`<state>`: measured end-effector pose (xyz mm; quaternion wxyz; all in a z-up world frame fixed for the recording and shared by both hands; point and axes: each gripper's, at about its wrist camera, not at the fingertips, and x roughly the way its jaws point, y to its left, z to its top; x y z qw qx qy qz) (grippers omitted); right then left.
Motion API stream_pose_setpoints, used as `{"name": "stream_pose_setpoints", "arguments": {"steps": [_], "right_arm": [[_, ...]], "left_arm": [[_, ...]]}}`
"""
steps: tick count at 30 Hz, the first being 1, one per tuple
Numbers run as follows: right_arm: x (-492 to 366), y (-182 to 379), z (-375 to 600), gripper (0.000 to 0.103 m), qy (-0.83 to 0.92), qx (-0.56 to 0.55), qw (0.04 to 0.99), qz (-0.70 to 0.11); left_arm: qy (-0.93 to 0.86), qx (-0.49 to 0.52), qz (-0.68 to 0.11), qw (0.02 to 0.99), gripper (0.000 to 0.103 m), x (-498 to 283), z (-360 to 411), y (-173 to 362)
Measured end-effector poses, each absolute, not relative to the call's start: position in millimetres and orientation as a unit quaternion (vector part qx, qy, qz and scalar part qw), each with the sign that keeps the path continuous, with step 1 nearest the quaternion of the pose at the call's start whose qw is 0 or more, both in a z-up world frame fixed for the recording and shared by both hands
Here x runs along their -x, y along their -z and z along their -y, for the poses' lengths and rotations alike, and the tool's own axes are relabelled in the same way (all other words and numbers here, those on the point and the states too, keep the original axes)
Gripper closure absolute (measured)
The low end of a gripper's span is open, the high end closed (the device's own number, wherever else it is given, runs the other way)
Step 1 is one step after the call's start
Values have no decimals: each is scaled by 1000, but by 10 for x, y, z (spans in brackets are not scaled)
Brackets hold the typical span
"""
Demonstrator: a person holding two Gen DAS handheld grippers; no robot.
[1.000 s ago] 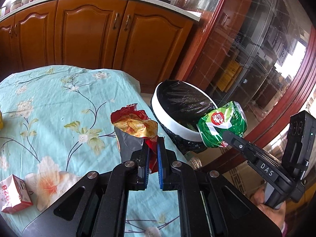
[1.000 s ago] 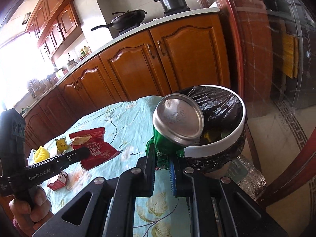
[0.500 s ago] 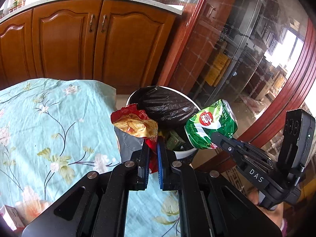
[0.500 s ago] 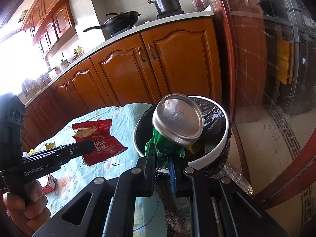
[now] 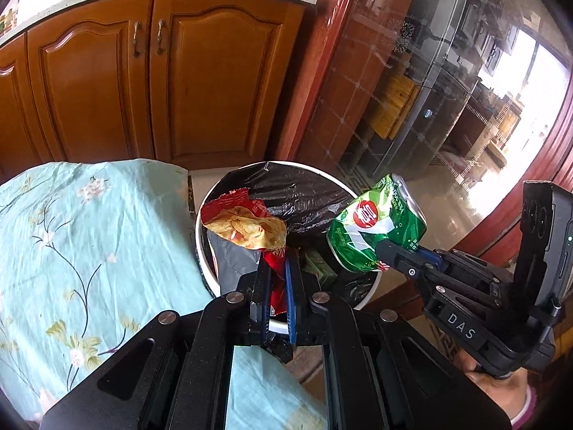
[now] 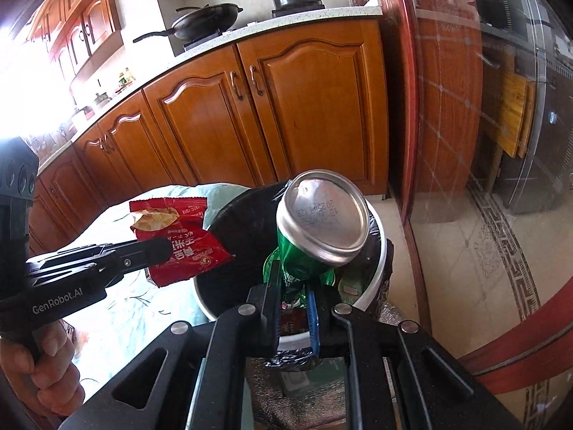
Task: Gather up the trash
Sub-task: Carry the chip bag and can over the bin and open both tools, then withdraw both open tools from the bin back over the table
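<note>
Two pieces ride over the lined trash bin (image 5: 358,288) ready for dropping: my left gripper (image 5: 274,276) pinches the red chip bag (image 5: 247,227), my right gripper (image 6: 293,286) clamps the crushed green can (image 6: 315,225).

Two black claws are seen, each with blue-lined fingers and round silver screws on the arms. The left claw (image 5: 277,286) is marked "GenRobot.AI" in white; the right claw (image 6: 293,297) is marked "DAS". A purple sleeve (image 5: 526,406) cuff is glimpsed at lower right.
</note>
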<state>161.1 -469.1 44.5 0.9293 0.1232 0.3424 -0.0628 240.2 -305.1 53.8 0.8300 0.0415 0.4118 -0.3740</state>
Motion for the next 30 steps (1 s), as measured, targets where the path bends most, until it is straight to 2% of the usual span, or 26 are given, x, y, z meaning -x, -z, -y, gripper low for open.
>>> {"name": "stream_pose_setpoints", "arguments": {"steps": [20, 25, 27, 30], "right_arm": [[-1986, -220, 4904, 91, 51, -115, 905, -407], [-2010, -215, 4916, 85, 53, -119, 901, -413], [-1994, -228, 4920, 80, 52, -123, 902, -410], [-1960, -253, 4919, 78, 55, -123, 905, -403]], "left_arm": [[371, -52, -471, 798, 97, -2671, 3313, -215], [369, -45, -482, 793, 89, -2700, 3310, -209], [365, -47, -479, 797, 89, -2687, 3286, -226], [364, -44, -471, 803, 89, -2645, 3215, -265]]}}
